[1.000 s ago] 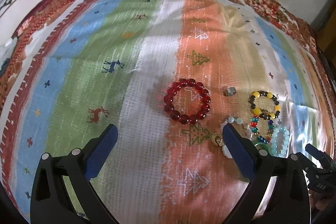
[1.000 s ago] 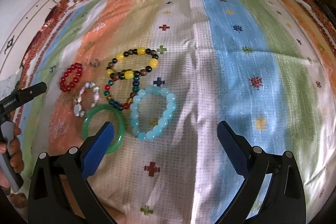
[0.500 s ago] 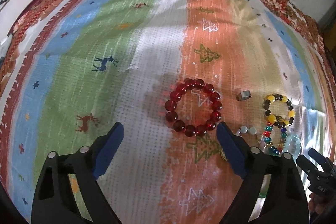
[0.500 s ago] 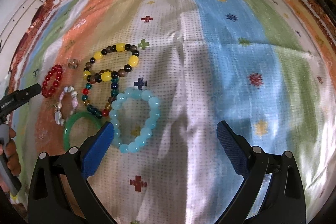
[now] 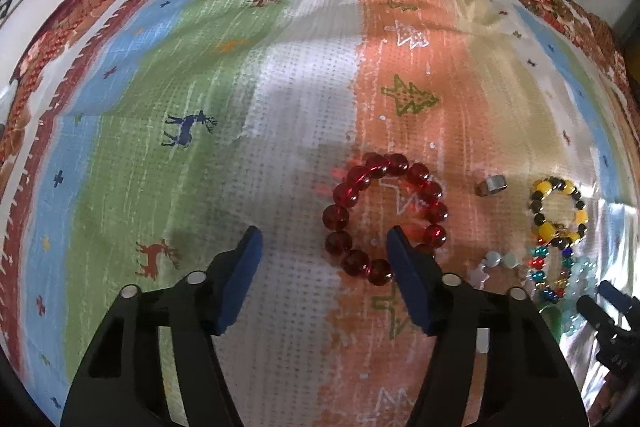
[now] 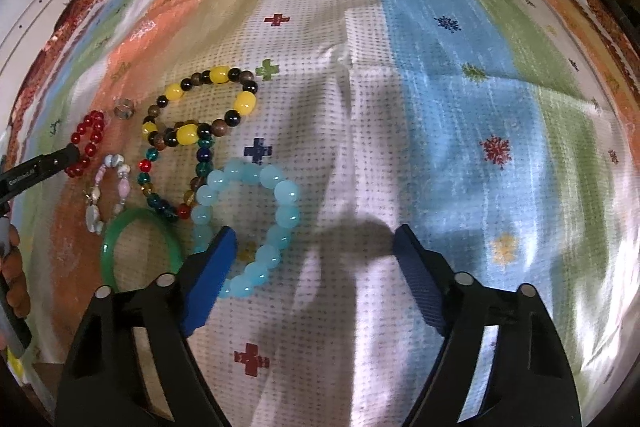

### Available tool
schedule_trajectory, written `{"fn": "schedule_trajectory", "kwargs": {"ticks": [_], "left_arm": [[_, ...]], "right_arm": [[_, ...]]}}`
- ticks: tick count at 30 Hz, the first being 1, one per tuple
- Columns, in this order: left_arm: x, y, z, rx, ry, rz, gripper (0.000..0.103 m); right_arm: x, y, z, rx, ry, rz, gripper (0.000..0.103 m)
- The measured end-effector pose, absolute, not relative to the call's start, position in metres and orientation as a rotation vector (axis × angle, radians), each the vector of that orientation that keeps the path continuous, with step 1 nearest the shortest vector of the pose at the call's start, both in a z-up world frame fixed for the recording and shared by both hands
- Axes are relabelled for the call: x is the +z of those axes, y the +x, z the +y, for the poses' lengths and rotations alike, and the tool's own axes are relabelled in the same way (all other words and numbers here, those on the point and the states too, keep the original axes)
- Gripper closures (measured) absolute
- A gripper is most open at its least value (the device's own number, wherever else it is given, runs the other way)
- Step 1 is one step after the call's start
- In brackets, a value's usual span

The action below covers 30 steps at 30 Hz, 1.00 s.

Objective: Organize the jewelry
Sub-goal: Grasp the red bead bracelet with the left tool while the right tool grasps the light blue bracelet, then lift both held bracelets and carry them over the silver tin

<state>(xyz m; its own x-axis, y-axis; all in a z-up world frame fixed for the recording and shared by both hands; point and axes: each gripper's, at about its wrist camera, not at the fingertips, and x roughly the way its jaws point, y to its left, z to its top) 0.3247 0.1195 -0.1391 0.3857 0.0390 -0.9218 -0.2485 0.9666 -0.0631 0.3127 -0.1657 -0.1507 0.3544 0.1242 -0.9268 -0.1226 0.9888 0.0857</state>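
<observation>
A: Jaws on both grippers have narrowed since a second ago but are still released, nothing between the pads. Left gripper [image 5: 322,241] has moved in on the red bead bracelet [image 5: 386,217]: its right pad now overlaps the ring's 5 o'clock edge, where it sat beside the pale bracelet before.

B: Right side?

A: Right gripper [image 6: 314,245] closed in too; its left pad now overlaps the aqua bead bracelet [image 6: 248,223] at 7 o'clock. Green bangle [image 6: 140,247] lies at its 9 o'clock, the yellow-and-dark bead bracelet [image 6: 202,107] at 11.

B: Meaning?

A: Looks like two pickups lining up, red first. Neither is gripped yet. Everything lies flat on the striped cloth [image 5: 200,67], silver ring [image 5: 491,185] at 3 o'clock of the red one.
</observation>
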Motion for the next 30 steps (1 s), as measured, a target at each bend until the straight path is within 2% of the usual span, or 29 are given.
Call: {"fn": "schedule_trajectory", "kwargs": {"ticks": [2, 4, 6, 9, 11, 13, 14, 30], "left_arm": [[-0.139, 0.325, 0.120, 0.185, -0.196, 1.162, 0.044], [-0.140, 0.324, 0.120, 0.194, -0.180, 1.164, 0.053], [-0.140, 0.324, 0.120, 0.199, -0.171, 1.168, 0.076], [-0.141, 0.324, 0.121, 0.206, -0.161, 1.180, 0.090], [-0.141, 0.323, 0.122, 0.198, -0.172, 1.182, 0.090], [-0.141, 0.323, 0.124, 0.186, -0.183, 1.183, 0.090], [-0.141, 0.323, 0.125, 0.183, -0.192, 1.184, 0.090], [-0.102, 0.302, 0.117, 0.114, -0.240, 1.133, 0.091]], "right_arm": [[-0.151, 0.312, -0.167, 0.157, -0.013, 1.197, 0.030], [-0.151, 0.312, -0.167, 0.154, -0.024, 1.197, 0.035], [-0.150, 0.312, -0.167, 0.155, -0.032, 1.196, 0.040], [-0.149, 0.312, -0.168, 0.155, -0.034, 1.197, 0.052], [-0.146, 0.311, -0.169, 0.161, -0.037, 1.195, 0.065], [-0.144, 0.311, -0.170, 0.179, -0.029, 1.193, 0.088], [-0.144, 0.311, -0.169, 0.199, -0.020, 1.196, 0.091], [-0.104, 0.289, -0.158, 0.289, -0.037, 1.088, 0.091]]}}
